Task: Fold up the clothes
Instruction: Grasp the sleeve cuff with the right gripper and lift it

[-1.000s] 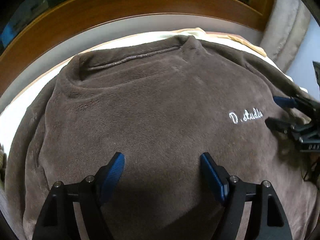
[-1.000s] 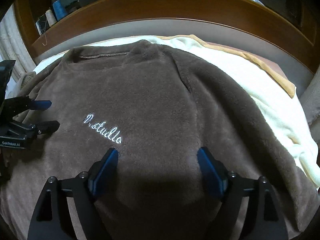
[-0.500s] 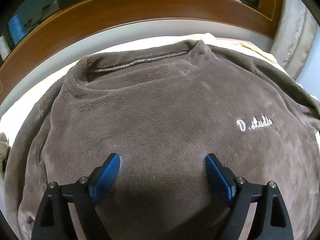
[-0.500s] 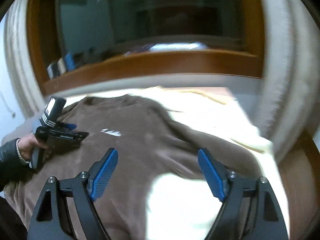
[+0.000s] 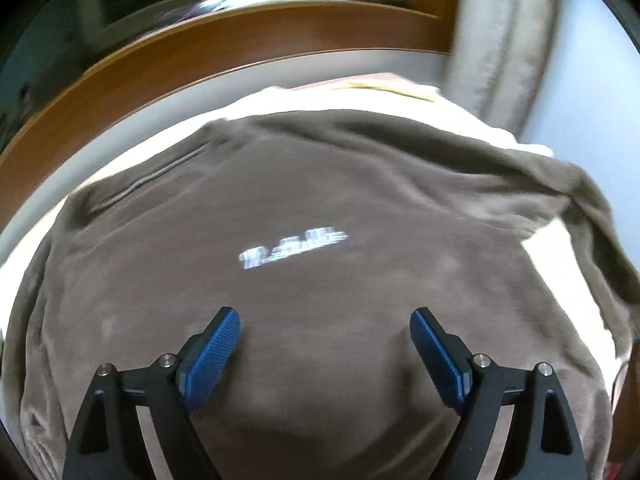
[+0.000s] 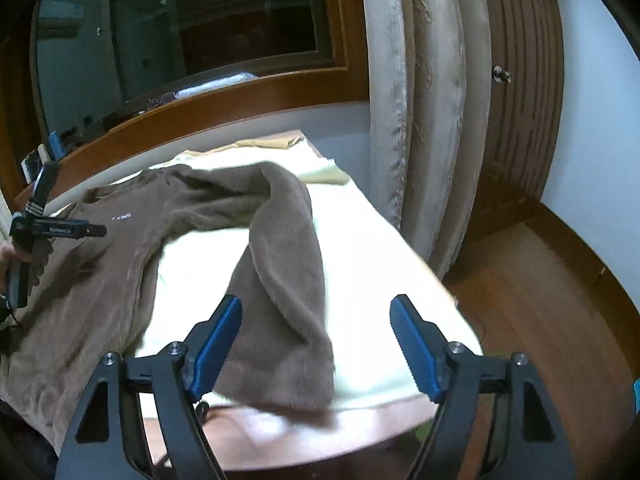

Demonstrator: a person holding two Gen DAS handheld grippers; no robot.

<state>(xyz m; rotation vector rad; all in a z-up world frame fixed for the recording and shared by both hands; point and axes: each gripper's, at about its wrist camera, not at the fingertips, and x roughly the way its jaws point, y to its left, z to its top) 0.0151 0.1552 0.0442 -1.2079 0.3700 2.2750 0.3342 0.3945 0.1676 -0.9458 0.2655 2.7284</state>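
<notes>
A brown fleece sweatshirt (image 5: 320, 208) with a white embroidered logo (image 5: 292, 246) lies front up on a cream blanket (image 6: 384, 264). In the right wrist view its body (image 6: 100, 280) lies at left and one sleeve (image 6: 284, 280) runs down toward the near edge. My left gripper (image 5: 324, 320) is open and empty above the chest, below the logo; it also shows at the left of the right wrist view (image 6: 96, 232). My right gripper (image 6: 316, 308) is open and empty above the sleeve's lower part.
A wooden window sill (image 5: 200, 40) and grey wall run behind the surface. Beige curtains (image 6: 424, 80) hang at the right, with a wooden door (image 6: 520, 80) and wood floor (image 6: 540, 280) beyond the blanket's right edge.
My right gripper has pulled back and swung right, off the chest to the sleeve. My left gripper has shifted right, so the logo now sits in the middle of its view. Both stay open.
</notes>
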